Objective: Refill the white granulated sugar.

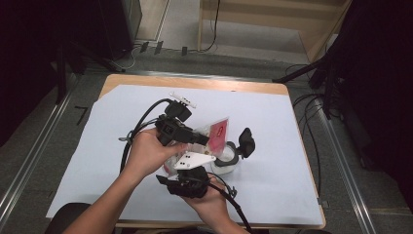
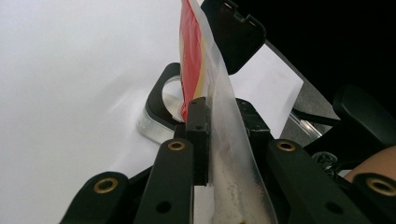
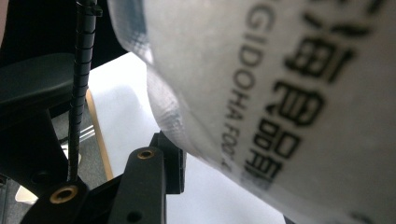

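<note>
- The left gripper [image 2: 219, 135] is pinching the pouch [image 1: 218, 132] near its top edge, jaws clamped on the clear film, so it hangs steady over the container [image 1: 228, 157].
- The right gripper [image 3: 224, 158] has the pouch's lower end against one jaw; can't tell if it's actually squeezing.
- The container's black lid [image 1: 246, 142] is flipped open on the white sheet [image 1: 272, 122], probably so the contents can go straight in.

In the right gripper view the printed pouch [image 3: 289, 93] runs off the top and right edges, its lettering blurred, and covers 1 jaw of the right gripper [image 3: 224, 186], so whether that jaw presses the pouch cannot be told.
</note>
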A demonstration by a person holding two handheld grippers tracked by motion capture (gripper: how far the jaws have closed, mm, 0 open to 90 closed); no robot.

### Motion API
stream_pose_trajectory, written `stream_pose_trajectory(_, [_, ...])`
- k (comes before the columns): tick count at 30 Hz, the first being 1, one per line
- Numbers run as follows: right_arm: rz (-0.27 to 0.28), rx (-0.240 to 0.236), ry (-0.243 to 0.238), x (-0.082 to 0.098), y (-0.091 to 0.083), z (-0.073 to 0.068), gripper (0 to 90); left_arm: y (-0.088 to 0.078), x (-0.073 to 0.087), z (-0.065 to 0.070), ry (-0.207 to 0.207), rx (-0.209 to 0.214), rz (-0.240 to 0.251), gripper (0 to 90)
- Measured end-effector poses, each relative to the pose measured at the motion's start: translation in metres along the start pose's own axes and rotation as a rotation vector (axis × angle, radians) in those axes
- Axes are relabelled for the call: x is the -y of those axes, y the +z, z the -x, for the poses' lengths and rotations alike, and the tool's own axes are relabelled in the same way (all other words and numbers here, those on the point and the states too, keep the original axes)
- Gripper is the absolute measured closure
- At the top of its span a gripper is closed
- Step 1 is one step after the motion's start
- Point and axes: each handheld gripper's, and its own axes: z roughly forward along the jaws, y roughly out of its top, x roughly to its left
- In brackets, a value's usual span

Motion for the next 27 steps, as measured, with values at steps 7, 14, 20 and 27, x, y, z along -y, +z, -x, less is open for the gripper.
stream_pose_trajectory(7, [-0.008,0.0,-0.001,-0.0006,0.0004,0.0002,62.9,-0.0003,0.0007,-0.0023,-0.007,0.01,0.002,78.8])
stream_pose_trajectory(14, [-0.009,-0.004,0.001,-0.0007,0.0007,0.0003,62.8,0.0,0.001,-0.0027,-0.011,0.015,0.007,79.2])
stream_pose_trajectory(20, [-0.013,-0.006,-0.005,-0.0004,0.0006,0.0005,62.8,-0.0002,0.0011,-0.0031,-0.016,0.009,0.005,79.1])
stream_pose_trajectory(27, [-0.014,-0.002,-0.006,-0.0005,0.0008,0.0002,62.8,-0.0002,0.0016,-0.0029,-0.015,0.012,0.006,79.0])
